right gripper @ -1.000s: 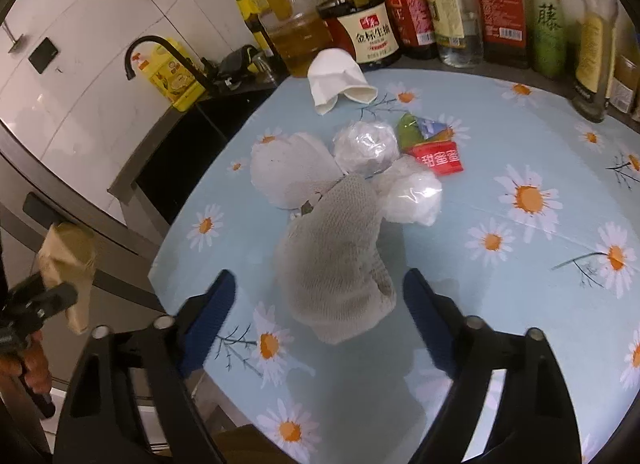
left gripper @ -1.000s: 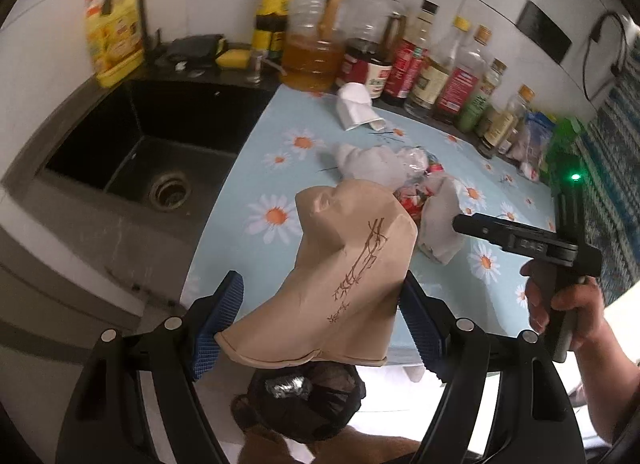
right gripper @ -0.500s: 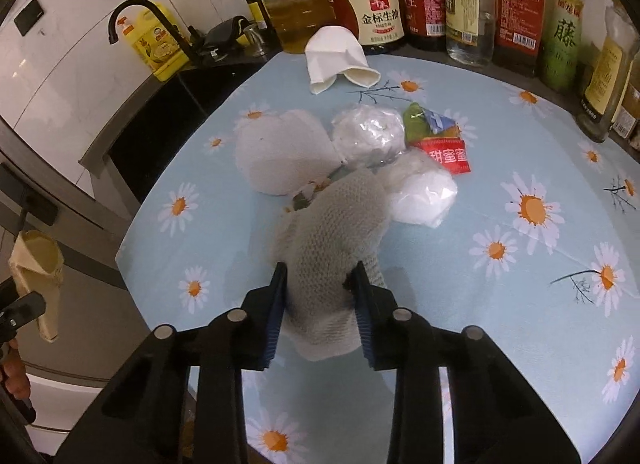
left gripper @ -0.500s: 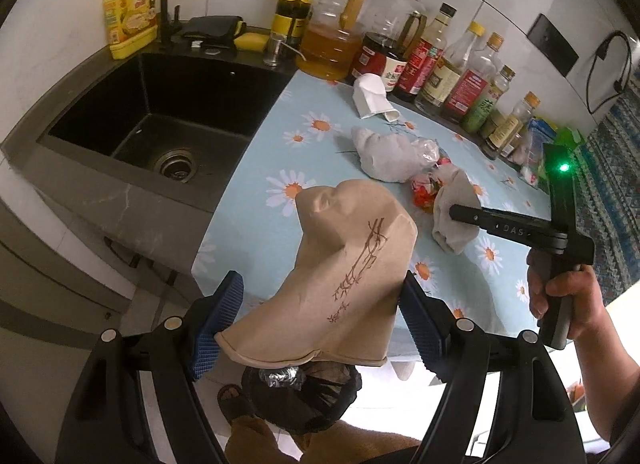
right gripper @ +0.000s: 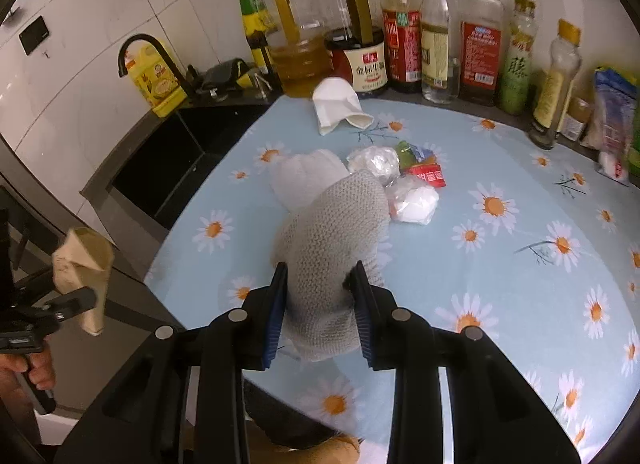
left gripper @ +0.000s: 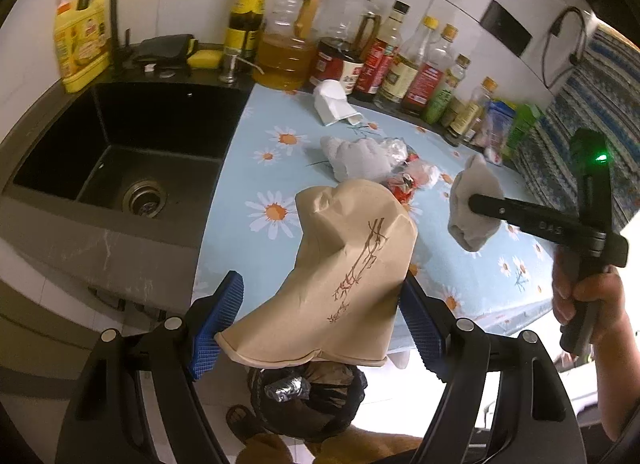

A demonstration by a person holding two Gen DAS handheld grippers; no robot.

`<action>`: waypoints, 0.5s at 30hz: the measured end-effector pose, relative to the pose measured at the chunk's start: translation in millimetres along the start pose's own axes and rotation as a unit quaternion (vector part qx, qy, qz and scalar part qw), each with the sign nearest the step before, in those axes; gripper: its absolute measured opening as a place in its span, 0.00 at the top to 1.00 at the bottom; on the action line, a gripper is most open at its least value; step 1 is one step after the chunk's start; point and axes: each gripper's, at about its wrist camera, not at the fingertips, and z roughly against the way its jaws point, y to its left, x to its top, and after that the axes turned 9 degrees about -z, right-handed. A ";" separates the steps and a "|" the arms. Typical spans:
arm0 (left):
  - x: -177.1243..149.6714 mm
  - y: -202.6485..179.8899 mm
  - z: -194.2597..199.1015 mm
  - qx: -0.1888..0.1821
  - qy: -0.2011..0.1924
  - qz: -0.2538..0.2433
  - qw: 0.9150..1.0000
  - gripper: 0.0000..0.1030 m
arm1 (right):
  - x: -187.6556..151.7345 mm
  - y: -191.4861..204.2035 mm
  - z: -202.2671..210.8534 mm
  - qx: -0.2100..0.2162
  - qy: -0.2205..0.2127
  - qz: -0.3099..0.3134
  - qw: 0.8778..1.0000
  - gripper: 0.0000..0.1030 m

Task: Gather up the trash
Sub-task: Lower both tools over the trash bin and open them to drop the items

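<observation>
**2 soft things held, more trash on the counter**

Left wrist view: Your left gripper (left gripper: 316, 316) has the crumpled brown paper cup (left gripper: 340, 276) between its 2 blue pads (left gripper: 216, 322). The cup fills the gap and both pads touch its sides, so the gripper looks closed on it. The cup hangs past the front edge of the counter (left gripper: 472, 288), over the floor. Right under it is the black trash bag (left gripper: 308, 400), with some foil already inside. The cup is light and thin. It is already squashed, so it bends easily and a hard squeeze will only fold it more. Hold it by the wide rim end, as you do now. On the right, your right gripper (left gripper: 478, 202) holds the grey knit cloth (left gripper: 474, 208) up above the counter.

Right wrist view: Your right gripper is closed tight on the grey knit cloth, with the pads pinching its lower part. The cloth is soft and floppy, so the far end droops. It is rough, so I think it will not slip. Beyond it, near the middle of the counter, lie a white cloth lump (right gripper: 306, 180), clear plastic wraps (right gripper: 374, 160), a red packet (right gripper: 428, 176) and a white wad (right gripper: 416, 206), all close together. Those wraps look slippery and very light, so pinch them in the middle. A squashed white paper cup (right gripper: 338, 106) lies near the back edge, by the bottles (right gripper: 436, 24).
</observation>
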 end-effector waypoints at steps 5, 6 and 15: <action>-4.8 3.3 -9.1 -0.031 0.011 -0.020 0.999 0.26 | -26.1 19.0 16.4 0.004 -0.005 -0.024 1.000 0.68; -6.8 2.9 -11.2 -0.038 0.015 -0.026 0.999 0.26 | -34.4 23.3 18.1 0.005 -0.002 -0.029 1.000 0.68; -31.2 -3.8 -26.8 -0.082 0.052 -0.064 0.993 0.26 | -90.7 44.2 20.4 0.017 0.015 -0.077 0.997 0.68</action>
